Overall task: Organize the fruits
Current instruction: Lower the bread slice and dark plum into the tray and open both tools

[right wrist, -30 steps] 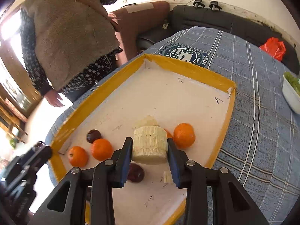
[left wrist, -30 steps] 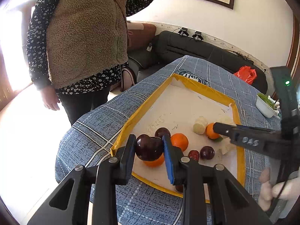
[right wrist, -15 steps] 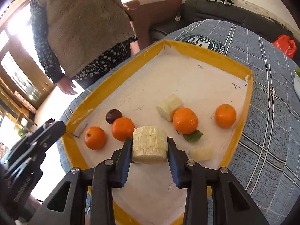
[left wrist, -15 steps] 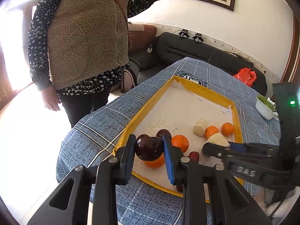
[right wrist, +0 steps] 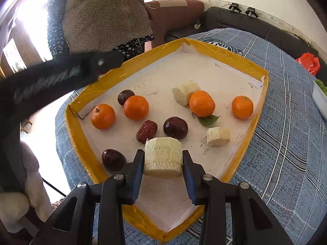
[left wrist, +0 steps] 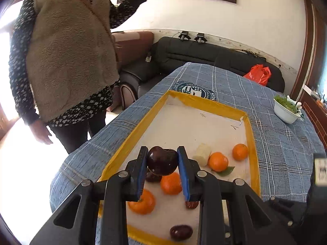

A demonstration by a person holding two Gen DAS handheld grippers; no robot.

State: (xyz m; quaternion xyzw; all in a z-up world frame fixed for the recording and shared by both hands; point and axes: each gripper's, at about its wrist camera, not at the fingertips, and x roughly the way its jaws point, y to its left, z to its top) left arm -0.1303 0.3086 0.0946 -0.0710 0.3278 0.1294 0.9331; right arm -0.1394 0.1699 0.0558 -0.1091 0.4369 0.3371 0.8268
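— What do the claws hold?
— Left claw (left wrist: 162,161) clamps a dark plum (left wrist: 162,160) above the yellow-rimmed tray (left wrist: 253,143); right claw (right wrist: 162,161) clamps a sugarcane chunk (right wrist: 162,157) above it.
— Anything hidden?
— A mandarin (left wrist: 142,203) sits partly behind the left claw.
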